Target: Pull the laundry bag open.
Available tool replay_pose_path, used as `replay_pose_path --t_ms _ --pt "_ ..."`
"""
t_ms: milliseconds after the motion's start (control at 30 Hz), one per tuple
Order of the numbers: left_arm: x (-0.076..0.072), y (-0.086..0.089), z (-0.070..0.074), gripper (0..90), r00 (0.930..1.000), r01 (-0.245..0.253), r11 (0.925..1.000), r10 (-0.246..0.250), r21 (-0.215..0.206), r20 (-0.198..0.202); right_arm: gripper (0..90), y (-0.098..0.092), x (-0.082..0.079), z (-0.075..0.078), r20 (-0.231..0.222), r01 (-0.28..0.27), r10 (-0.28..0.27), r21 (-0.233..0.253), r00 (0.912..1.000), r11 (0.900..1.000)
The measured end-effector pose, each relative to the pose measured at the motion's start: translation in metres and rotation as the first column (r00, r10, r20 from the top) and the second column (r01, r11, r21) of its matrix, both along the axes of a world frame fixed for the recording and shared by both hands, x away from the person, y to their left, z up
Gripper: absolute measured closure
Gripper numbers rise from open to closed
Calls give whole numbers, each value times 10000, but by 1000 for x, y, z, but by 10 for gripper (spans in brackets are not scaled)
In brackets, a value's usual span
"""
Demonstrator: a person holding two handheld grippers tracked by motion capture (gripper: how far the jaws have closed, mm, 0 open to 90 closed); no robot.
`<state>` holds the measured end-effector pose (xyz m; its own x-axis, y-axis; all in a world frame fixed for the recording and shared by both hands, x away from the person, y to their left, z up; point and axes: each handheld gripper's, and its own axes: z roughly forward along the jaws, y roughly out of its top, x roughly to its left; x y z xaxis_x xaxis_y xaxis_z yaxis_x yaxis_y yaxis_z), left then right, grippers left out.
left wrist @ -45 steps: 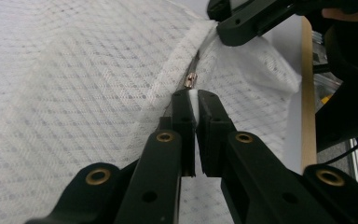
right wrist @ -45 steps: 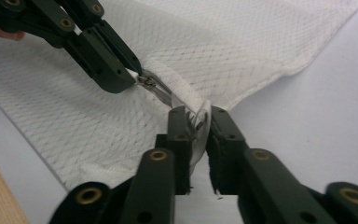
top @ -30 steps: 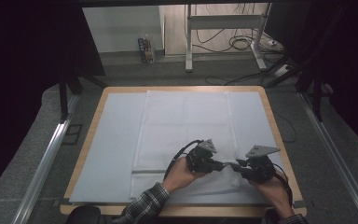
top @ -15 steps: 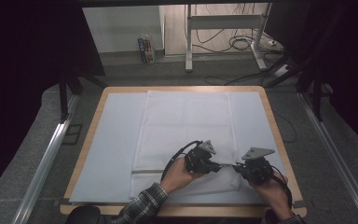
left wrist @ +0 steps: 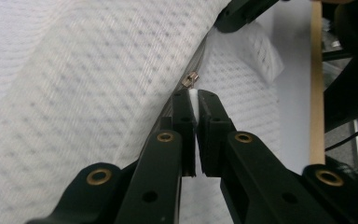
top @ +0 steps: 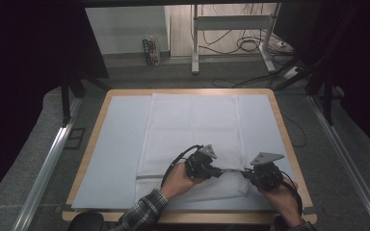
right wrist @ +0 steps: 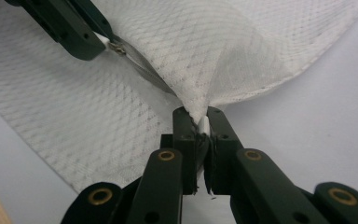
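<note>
The wood-rimmed worktop [top: 101, 125] carries a pale blue sheet, and on that lies the white rectangular mesh fabric bag [top: 192, 130], spread flat from the far edge down towards the near one. Bare blue sheet lies wide to the left of the bag and narrower to its right, and the far half of the bag has nothing on it. All the handling sits at the bag's near right part, close to the worktop's near rim.

The person's left hand [top: 176, 180] and right hand [top: 284, 197] come in from the near edge. The left gripper [top: 218, 172] and right gripper [top: 244, 174] point at each other, near but apart, with the zip line stretched between them.

In the right gripper view, that gripper's jaws are clenched on a pinched-up corner of the mesh [right wrist: 200, 105], which rises to a peak just beside the bag's curved hem. In the left gripper view, the jaws are pressed together on a small white tab [left wrist: 194, 100] next to the brass-coloured metal zip slider [left wrist: 190, 79].
</note>
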<state>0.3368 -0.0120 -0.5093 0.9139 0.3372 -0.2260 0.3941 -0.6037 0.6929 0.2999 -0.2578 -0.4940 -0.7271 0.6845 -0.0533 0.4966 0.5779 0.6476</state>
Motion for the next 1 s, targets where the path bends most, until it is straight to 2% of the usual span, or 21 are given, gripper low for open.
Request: replay_pose_path --t_ms 133,200,433,533,767,1000 --pt "0 4 0 876 9999 -29 9999 28 -110 -109 839 0 0 0 -1 -34 34 89 10000 10000" --pt "-1 4 0 876 10000 9 10000 -9 -99 -11 839 0 0 0 24 -98 98 54 9999 9999" --pt "0 9 0 876 9998 -127 9999 128 19 -127 839 -1 0 0 -10 -47 47 71 10000 10000" --pt "-1 10 0 876 9999 -146 9998 146 147 -49 839 -1 0 -1 -1 -21 21 36 10000 10000" --pt "-3 22 -2 876 9994 -346 9993 345 170 49 838 -1 0 -1 38 11 -11 33 10000 10000" --pt "-6 35 -3 875 9983 -578 9983 578 69 -33 838 -1 -1 -1 56 -2 2 24 10000 10000"
